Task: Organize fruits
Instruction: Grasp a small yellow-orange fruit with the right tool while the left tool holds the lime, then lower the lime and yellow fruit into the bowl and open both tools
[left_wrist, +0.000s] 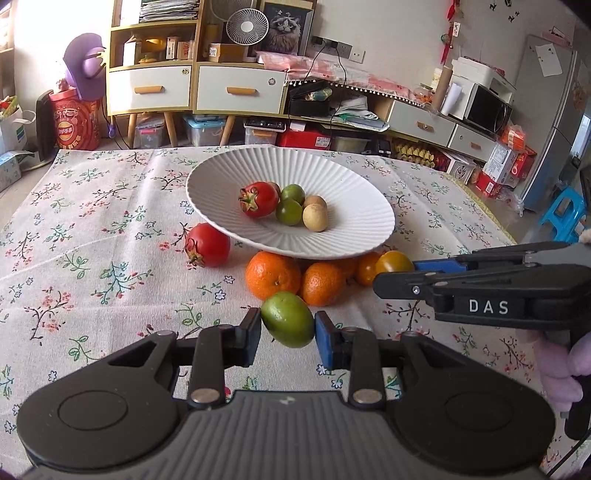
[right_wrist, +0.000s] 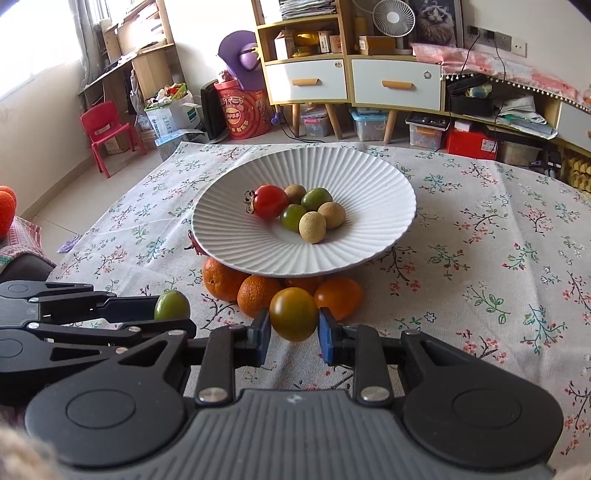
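My left gripper (left_wrist: 287, 325) is shut on a green lime (left_wrist: 289, 318), held just above the cloth in front of the white ribbed plate (left_wrist: 343, 177). My right gripper (right_wrist: 293, 325) is shut on a yellow-orange tomato (right_wrist: 293, 313); it also shows in the left wrist view (left_wrist: 393, 263). The plate (right_wrist: 369, 177) holds a red tomato (right_wrist: 270, 201), two green limes (right_wrist: 316, 198) and several tan round fruits (right_wrist: 312, 227). Oranges (left_wrist: 272, 275) and a red tomato (left_wrist: 207, 244) lie on the cloth at the plate's near edge. The left gripper with its lime shows in the right wrist view (right_wrist: 171, 304).
The table has a floral cloth (left_wrist: 92, 240). Behind it stand white-and-wood cabinets (left_wrist: 195, 88), storage boxes, a fan and a microwave (left_wrist: 484, 107). A red child's chair (right_wrist: 105, 129) stands on the floor at the left.
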